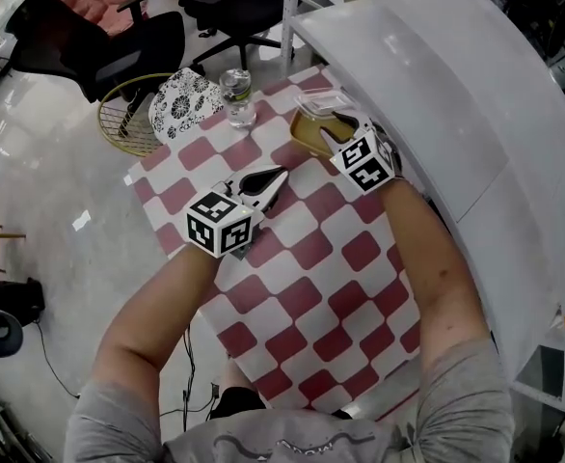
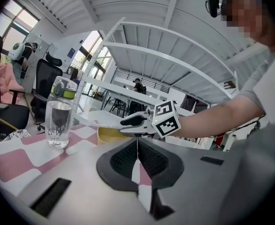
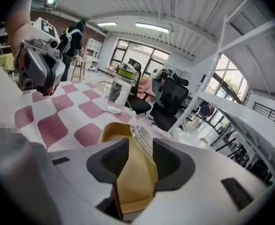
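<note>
My right gripper (image 1: 335, 131) stands open astride the near rim of a yellow container (image 1: 308, 129) at the far right of the red-and-white checked table (image 1: 307, 258). The container's clear lid (image 3: 142, 136) is tilted up between the pads, against the right one. In the right gripper view the yellow container (image 3: 110, 132) fills the gap of the right gripper (image 3: 140, 150). My left gripper (image 1: 281, 175) hovers over the table's middle, shut with nothing held. In the left gripper view the left gripper (image 2: 137, 143) points at the right gripper (image 2: 128, 123) and the yellow container (image 2: 109, 135).
A clear water bottle (image 1: 237, 97) with a green-banded cap stands at the table's far edge, left of the container. A floral-patterned bundle (image 1: 180, 103) lies on a wire basket (image 1: 123, 119) beyond it. A white curved counter (image 1: 456, 85) borders the table's right side. Black office chairs (image 1: 99, 37) stand behind.
</note>
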Demonstrator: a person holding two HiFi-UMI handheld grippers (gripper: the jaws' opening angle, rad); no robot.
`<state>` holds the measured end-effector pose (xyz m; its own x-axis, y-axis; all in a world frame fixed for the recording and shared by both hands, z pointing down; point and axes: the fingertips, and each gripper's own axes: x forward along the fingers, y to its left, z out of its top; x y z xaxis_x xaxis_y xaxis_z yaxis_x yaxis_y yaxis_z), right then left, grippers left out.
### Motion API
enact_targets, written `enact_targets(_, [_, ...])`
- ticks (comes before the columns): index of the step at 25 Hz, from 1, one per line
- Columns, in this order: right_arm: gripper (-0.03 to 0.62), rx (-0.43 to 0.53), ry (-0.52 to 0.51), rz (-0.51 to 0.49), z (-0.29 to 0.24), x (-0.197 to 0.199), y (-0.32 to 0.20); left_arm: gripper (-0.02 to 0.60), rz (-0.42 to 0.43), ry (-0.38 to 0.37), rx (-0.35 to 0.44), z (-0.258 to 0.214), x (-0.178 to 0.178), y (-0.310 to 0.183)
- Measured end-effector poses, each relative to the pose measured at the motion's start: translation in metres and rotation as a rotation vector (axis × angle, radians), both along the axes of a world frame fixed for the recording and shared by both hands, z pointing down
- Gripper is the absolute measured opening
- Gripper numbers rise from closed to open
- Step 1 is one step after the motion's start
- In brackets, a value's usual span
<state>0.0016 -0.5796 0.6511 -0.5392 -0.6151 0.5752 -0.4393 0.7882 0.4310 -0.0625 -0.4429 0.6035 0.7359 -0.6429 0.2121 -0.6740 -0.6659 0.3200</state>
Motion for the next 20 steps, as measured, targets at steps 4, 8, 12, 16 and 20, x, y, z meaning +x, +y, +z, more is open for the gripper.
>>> enact_targets(4, [0.169,0.035,0.066,-0.019,0.010,-0.001,-0.008,0.017,0.005,-0.008,0.004,0.005,-0.002,-0.004])
enact_targets(8, [0.172,0.056,0.127,-0.041,0.019,-0.003,-0.012,0.017,0.005,-0.005,0.006,0.008,-0.002,-0.007])
enact_targets(12, [0.170,0.069,0.148,-0.041,0.023,-0.008,-0.018,0.017,0.006,0.002,0.004,0.010,-0.002,-0.008])
enact_targets(16, [0.156,0.089,0.192,-0.041,0.027,-0.008,-0.022,0.017,0.005,0.008,0.002,0.010,-0.002,-0.007])
enact_targets(20, [0.074,0.193,0.262,-0.017,0.021,-0.003,-0.033,0.017,0.004,0.007,-0.003,0.014,-0.004,-0.005])
